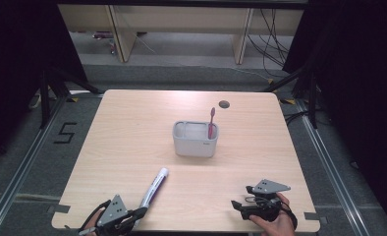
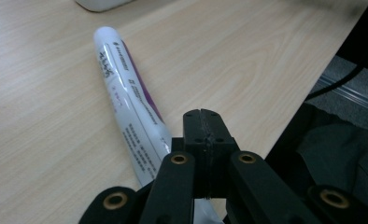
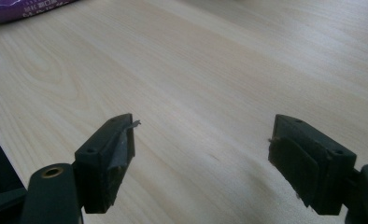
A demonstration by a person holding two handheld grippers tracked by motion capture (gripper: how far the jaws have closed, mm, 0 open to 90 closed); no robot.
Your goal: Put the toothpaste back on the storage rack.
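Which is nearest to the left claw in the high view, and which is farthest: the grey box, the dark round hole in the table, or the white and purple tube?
1. Tube: right beside the left claw, near front edge.
2. Grey box: table's middle.
3. Round hole: far edge.

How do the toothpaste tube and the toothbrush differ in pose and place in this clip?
The toothpaste tube lies flat on the table, while the toothbrush stands nearly upright. The tube is out on the bare wood near the front edge; the toothbrush sits inside the grey holder at mid-table. The tube's near end is at the left tongs, which are shut; nothing touches the toothbrush. The tube is white and purple, the toothbrush red.
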